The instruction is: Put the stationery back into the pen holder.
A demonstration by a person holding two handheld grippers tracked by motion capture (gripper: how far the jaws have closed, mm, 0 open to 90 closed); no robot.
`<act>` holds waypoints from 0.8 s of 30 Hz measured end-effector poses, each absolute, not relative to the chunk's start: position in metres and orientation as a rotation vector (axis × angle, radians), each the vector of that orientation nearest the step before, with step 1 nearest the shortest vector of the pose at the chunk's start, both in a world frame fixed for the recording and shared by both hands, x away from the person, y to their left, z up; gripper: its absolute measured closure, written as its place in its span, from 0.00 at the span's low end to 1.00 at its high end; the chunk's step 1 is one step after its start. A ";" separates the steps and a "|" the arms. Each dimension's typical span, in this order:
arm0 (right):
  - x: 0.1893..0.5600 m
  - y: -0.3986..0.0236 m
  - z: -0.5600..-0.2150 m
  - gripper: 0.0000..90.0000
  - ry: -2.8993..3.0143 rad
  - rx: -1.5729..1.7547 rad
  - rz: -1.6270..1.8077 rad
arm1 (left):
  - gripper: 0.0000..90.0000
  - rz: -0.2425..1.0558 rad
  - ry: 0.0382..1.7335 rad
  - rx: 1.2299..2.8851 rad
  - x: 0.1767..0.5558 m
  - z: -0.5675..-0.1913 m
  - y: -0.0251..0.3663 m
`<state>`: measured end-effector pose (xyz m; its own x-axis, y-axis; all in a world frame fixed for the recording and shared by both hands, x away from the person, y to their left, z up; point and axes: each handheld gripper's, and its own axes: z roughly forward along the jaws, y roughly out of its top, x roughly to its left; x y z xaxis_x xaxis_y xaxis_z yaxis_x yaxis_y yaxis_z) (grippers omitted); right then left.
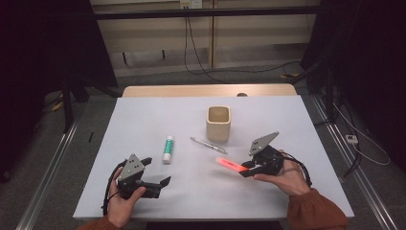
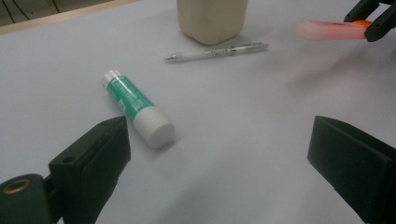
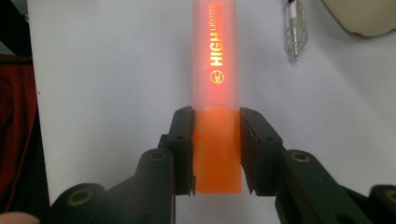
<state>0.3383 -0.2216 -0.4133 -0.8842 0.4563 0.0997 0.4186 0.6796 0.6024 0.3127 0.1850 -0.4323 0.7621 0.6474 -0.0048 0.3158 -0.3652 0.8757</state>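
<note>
My right gripper (image 1: 245, 170) is shut on an orange highlighter (image 1: 231, 166) at its darker orange end, and holds it a little above the white table (image 1: 143, 120), pointing left. In the right gripper view both pads (image 3: 183, 140) press the highlighter (image 3: 215, 70) from either side. My left gripper (image 1: 158, 172) rests at the front left of the table, jaws wide open with nothing between them (image 2: 215, 163). A green and white glue stick (image 2: 136, 108) lies just beyond it. A white pen (image 1: 207, 143) lies next to a beige cup (image 1: 219, 123).
The beige cup (image 2: 212, 18) stands at mid-table, the pen (image 2: 217, 52) in front of it. A wooden strip (image 1: 206, 90) runs along the table's far edge. Dark stands and cables flank the table on the floor.
</note>
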 end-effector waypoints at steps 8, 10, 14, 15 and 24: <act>0.339 -0.208 -0.404 0.75 2.847 0.690 1.022 | 0.07 0.456 0.608 2.013 0.309 -0.428 0.162; 0.340 -0.204 -0.403 0.75 2.858 0.688 1.014 | 0.07 0.446 0.576 2.025 0.307 -0.429 0.156; 0.341 -0.195 -0.404 0.75 2.878 0.668 1.000 | 0.07 0.452 0.530 2.059 0.306 -0.429 0.147; 0.341 -0.194 -0.404 0.75 2.878 0.675 1.003 | 0.07 0.466 0.519 2.060 0.306 -0.429 0.145; 0.345 -0.182 -0.398 0.75 2.892 0.644 1.013 | 0.07 0.612 0.382 2.157 0.306 -0.427 0.126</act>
<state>0.3448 -0.1817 -0.3983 -0.9153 0.3833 0.1239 0.3768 0.7062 0.5994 0.3061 0.1264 -0.4271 0.8343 0.4675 0.2923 0.0571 -0.6006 0.7975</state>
